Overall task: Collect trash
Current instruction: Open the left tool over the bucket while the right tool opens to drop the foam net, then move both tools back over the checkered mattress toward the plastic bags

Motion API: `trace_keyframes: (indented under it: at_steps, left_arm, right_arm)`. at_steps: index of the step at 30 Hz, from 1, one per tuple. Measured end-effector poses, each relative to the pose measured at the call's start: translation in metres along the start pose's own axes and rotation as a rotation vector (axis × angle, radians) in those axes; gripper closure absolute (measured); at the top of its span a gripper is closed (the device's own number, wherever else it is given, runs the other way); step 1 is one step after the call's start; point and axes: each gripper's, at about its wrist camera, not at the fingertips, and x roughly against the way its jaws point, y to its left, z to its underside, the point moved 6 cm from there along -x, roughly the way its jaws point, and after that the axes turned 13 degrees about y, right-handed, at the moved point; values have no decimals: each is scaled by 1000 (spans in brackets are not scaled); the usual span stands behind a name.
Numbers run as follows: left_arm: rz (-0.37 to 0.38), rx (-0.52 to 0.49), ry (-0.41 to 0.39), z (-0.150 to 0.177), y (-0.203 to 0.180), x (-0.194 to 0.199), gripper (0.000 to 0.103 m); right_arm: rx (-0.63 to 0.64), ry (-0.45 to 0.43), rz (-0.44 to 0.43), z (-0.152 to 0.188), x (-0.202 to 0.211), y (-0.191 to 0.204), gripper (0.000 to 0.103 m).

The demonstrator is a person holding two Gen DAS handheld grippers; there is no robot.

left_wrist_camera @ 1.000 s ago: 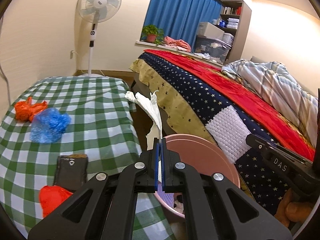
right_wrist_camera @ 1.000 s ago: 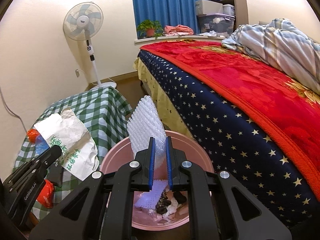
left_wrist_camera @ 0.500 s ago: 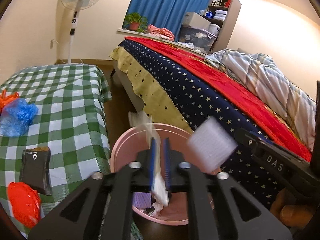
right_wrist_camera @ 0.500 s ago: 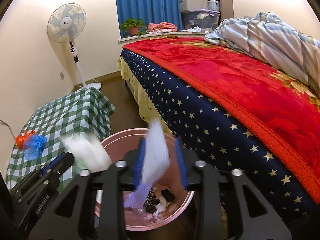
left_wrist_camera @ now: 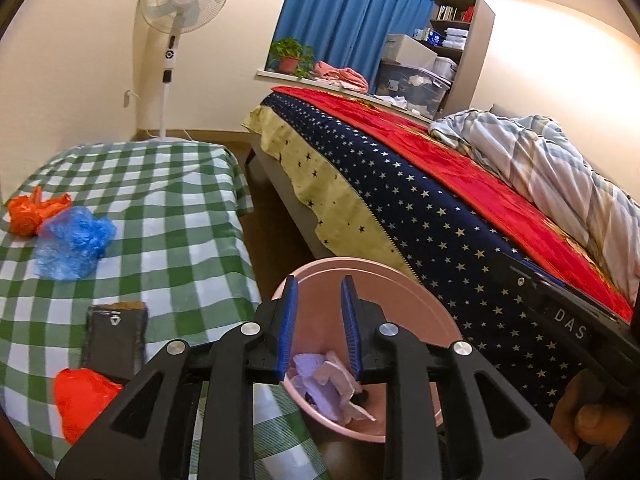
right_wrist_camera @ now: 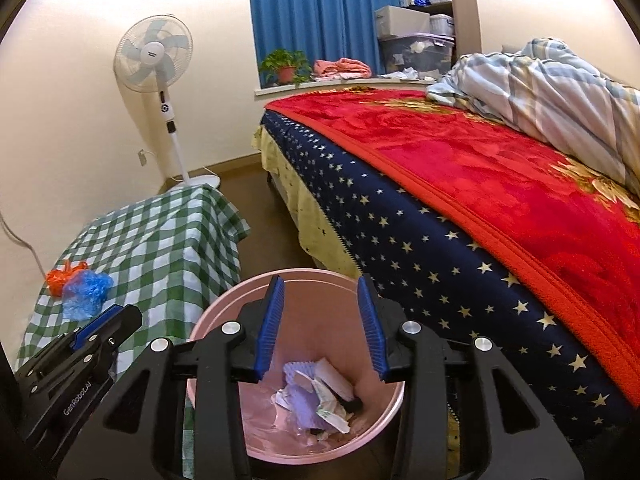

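Both my hand-held grippers, left [left_wrist_camera: 318, 320] and right [right_wrist_camera: 322, 322], had just opened, jaws apart and empty; the trash [right_wrist_camera: 320, 394] sat below them in the pink bin [right_wrist_camera: 320, 280].

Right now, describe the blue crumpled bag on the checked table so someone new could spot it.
Start at the green-checked table left of the bed. Near its far left edge two crumpled bags lie touching. Yours is the translucent blue bag, nearer the camera than the orange bag.

Both claws opened; paper [right_wrist_camera: 330, 410] and pad [right_wrist_camera: 334, 376] dropped into bin [right_wrist_camera: 224, 304].
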Motion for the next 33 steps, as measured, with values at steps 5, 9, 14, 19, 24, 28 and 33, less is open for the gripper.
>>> trace_keyframes:
  at_steps: [5, 9, 14, 19, 24, 28, 33]
  left_arm:
    - [-19, 3, -15, 0, 8, 12, 81]
    - [-42, 8, -26, 2, 17, 22, 81]
    - [-79, 30, -43, 3, 37, 35, 81]
    - [-115, 63, -60, 7, 58, 48, 81]
    - [-155, 88, -70, 11, 79, 55, 81]
    - [-191, 123, -90, 13, 96, 62, 81]
    - [-236, 168, -103, 17, 117, 67, 81]
  right_arm:
    - [9, -9, -21, 1, 5, 6, 64]
    - [20, -13, -40, 1, 8, 14, 64]
    - [40, -18, -69, 3, 11, 30, 64]
    - [62, -24, -101, 5, 13, 49, 64]
    - [90, -25, -128, 8, 12, 65, 64]
    - [95, -26, -157, 8, 9, 76, 64]
    - [127, -15, -199, 12, 0, 98, 64]
